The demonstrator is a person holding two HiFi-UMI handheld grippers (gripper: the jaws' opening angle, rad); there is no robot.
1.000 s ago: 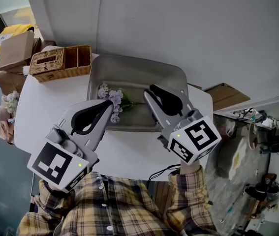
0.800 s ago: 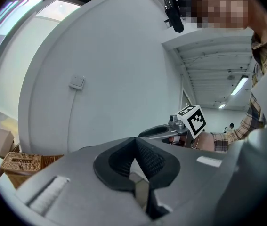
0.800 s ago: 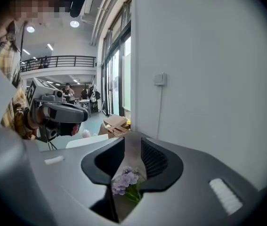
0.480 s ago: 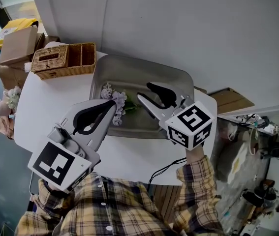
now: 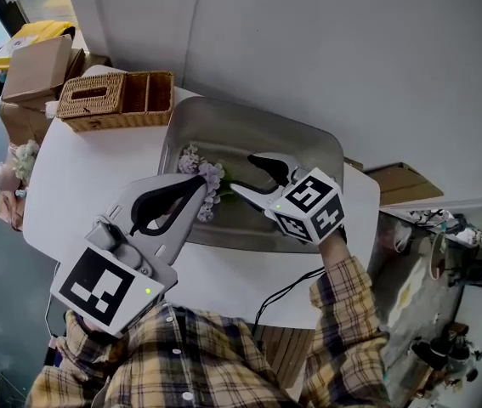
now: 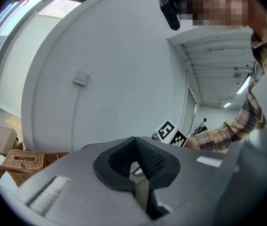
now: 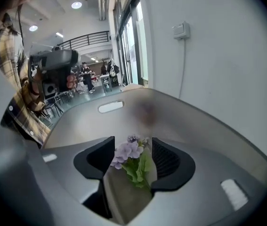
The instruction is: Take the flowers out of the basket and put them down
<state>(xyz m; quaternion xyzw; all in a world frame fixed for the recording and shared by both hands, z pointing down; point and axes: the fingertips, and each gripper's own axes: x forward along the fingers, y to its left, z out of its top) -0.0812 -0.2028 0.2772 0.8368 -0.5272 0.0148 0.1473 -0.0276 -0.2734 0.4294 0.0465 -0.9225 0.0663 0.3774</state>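
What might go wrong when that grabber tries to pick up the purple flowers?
The right gripper has just been opening its fingers; the purple flowers sit between them, not squeezed yet. Closing on soft blossoms instead of green stems might crush them or let them slip. The fingers reach down into the grey tub, so they might scrape its floor. The shut left gripper hangs close by and might get bumped.

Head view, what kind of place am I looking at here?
Probably a lab or workshop room: a plain white table, stacked cardboard boxes beside it, and cluttered gear to its right.
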